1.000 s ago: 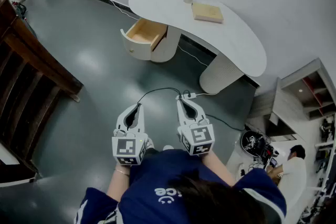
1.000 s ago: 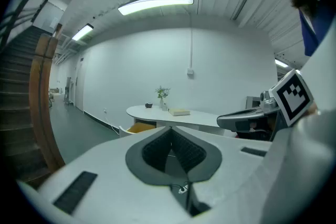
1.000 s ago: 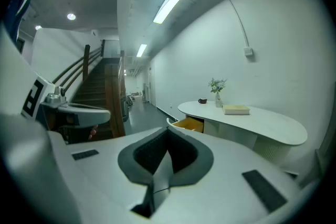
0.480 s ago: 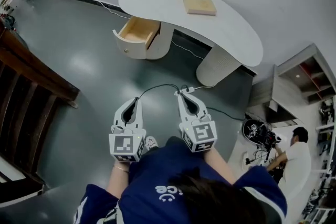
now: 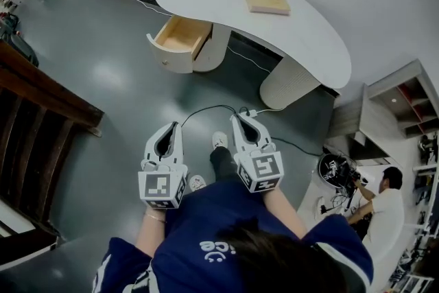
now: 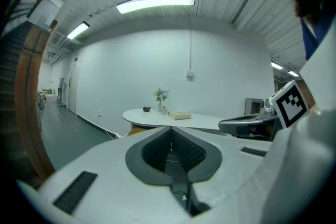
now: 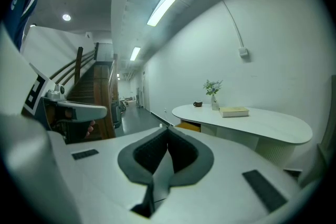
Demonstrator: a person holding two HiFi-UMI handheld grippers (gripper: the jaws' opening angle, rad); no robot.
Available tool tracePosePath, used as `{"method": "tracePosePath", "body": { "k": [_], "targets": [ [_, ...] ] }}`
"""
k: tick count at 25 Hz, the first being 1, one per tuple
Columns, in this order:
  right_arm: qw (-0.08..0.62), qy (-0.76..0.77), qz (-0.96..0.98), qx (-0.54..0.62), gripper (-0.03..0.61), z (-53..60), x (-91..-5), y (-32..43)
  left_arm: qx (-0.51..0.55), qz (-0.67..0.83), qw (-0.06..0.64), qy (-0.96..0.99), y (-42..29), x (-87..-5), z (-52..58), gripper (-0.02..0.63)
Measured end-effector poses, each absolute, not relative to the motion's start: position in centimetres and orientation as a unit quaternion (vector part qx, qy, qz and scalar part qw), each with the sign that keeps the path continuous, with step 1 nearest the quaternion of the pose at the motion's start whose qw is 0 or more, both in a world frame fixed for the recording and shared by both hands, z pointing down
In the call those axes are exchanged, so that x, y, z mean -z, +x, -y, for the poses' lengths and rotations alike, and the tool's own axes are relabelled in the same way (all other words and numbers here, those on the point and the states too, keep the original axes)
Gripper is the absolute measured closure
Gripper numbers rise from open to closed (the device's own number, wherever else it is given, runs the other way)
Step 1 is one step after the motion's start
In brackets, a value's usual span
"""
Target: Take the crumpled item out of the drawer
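Both tongs, left gripper [image 5: 171,128] and right gripper [image 5: 239,120], are pinched together and empty, we're at the walk-up step, well away from the open drawer [image 5: 184,36] under the desk [image 5: 302,38], can't spot the crumpled item inside yet, so next we'd get close and spread one pair.

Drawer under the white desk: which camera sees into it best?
The head view. It looks down into the open drawer, showing its wooden inside. The left gripper view shows only a far-off sliver of the drawer, and the right gripper view only its side edge.
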State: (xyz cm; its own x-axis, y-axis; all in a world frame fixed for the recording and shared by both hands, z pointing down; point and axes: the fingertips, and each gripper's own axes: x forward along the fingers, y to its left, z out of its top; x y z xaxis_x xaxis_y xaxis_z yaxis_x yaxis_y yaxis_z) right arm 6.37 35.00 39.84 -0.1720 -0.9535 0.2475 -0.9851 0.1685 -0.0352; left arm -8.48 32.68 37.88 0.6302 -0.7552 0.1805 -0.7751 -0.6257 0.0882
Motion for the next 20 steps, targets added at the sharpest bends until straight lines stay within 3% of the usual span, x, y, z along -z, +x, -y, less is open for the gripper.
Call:
{"method": "tracePosePath", "body": {
  "k": [20],
  "targets": [
    [0.127, 0.525, 0.835, -0.103, 0.571, -15.2, -41.8, 13.9, -0.083, 0.514, 0.096, 0.849, 0.5, -38.2, -16.0, 0.609]
  ]
}}
